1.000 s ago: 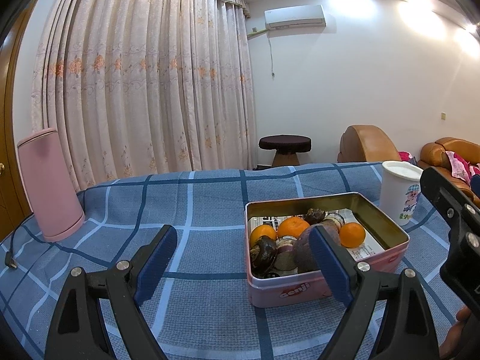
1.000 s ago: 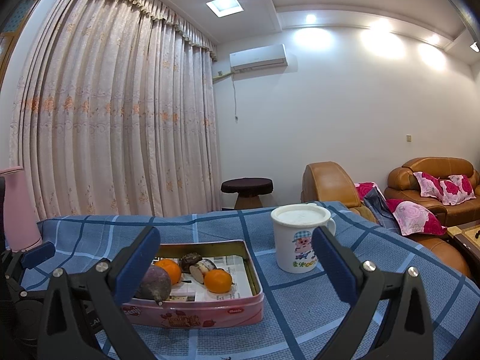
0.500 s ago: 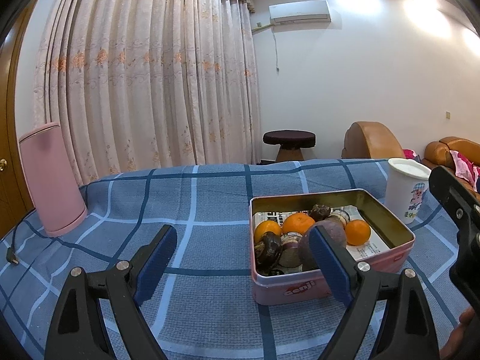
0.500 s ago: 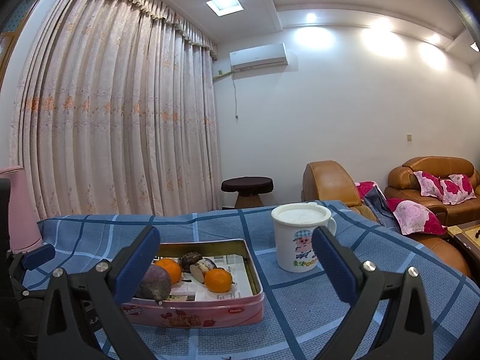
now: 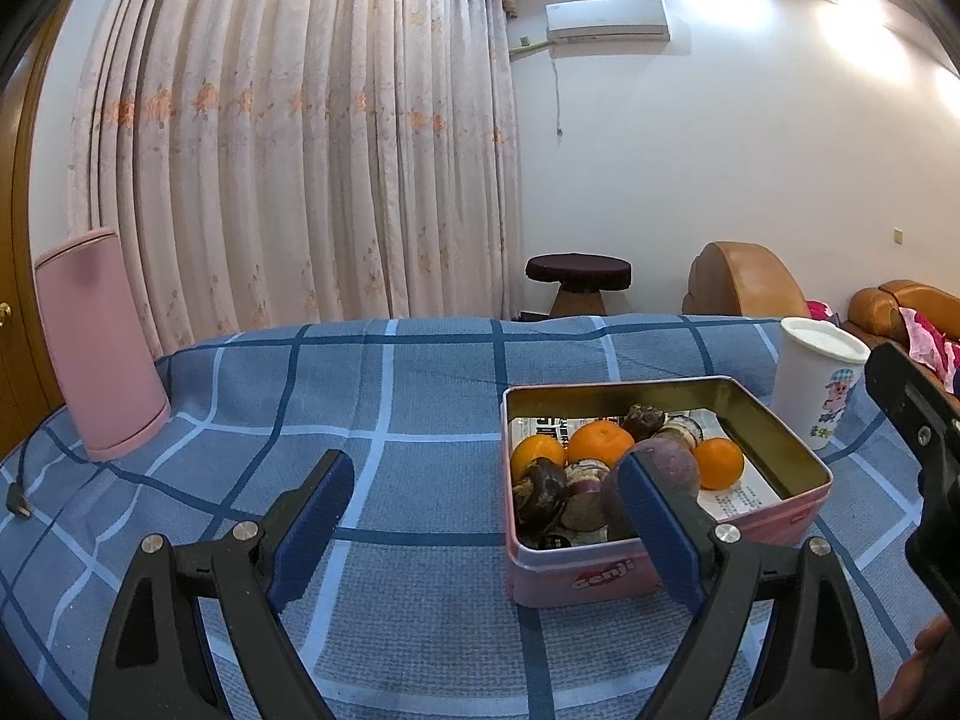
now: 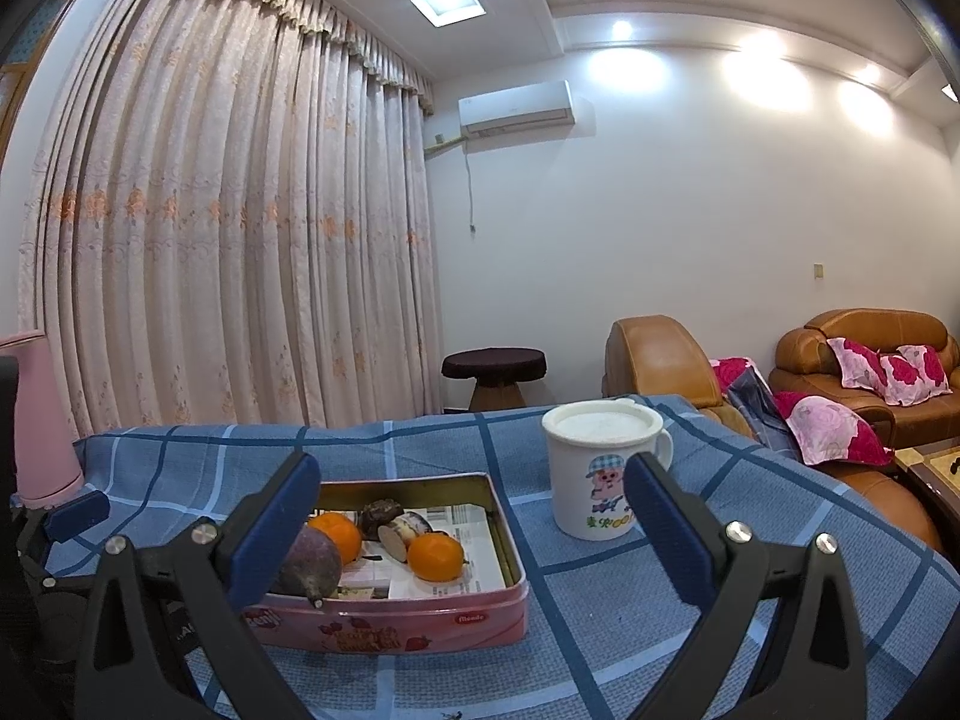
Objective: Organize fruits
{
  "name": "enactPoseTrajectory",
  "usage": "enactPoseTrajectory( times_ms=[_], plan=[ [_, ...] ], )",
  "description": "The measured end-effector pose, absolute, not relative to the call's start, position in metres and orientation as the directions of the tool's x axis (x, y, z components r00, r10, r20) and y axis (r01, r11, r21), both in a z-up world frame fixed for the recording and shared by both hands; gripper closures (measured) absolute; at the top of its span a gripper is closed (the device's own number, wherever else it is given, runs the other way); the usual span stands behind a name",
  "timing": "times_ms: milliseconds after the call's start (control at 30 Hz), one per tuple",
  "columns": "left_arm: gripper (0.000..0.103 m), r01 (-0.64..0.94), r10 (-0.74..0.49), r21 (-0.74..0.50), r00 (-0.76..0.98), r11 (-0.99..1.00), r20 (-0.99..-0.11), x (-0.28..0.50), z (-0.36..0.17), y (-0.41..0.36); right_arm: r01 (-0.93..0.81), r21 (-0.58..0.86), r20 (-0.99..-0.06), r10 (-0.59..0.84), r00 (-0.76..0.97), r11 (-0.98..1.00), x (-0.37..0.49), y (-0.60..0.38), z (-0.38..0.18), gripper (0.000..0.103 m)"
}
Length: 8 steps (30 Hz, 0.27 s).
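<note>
1. Fruits: three oranges (image 5: 600, 443), a purple round fruit (image 6: 307, 561) and dark brown pieces (image 5: 539, 491); all lie inside the pink tin (image 5: 576, 576), over printed paper.
2. Pink tin: lidless; rests on the blue checked cloth (image 5: 360, 396) of the counter; white cartoon mug (image 6: 591, 480) stands just beside it.
3. Left tongs (image 5: 486, 531): spread wide, empty, touching nothing; near the tin.
4. Right tongs (image 6: 474, 531): spread wide, empty; facing tin and mug.
5. Pink cylinder (image 5: 99, 342): upright, well apart.
</note>
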State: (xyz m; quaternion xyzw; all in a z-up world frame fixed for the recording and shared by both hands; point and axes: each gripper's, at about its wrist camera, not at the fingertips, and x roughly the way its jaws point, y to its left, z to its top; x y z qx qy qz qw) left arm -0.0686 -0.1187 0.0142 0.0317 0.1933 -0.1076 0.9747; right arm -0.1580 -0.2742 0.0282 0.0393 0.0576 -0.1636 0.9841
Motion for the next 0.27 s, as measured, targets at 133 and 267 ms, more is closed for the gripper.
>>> enactPoseTrajectory(
  times_ms=[133,267],
  plan=[
    [0.012,0.223,-0.198,0.021,0.902,0.975,-0.383,-0.0701,0.0143,-0.1186,0.333,0.063,-0.132,-0.323,0.937,0.941,-0.1573,-0.2777,0.0284,0.0],
    [0.012,0.217,-0.193,0.02,0.901,0.976,-0.387,-0.0687,0.0148,-0.1185,0.376,0.067,-0.157,-0.362,0.919,0.924,-0.1565,-0.2839,0.0279,0.0]
  ],
)
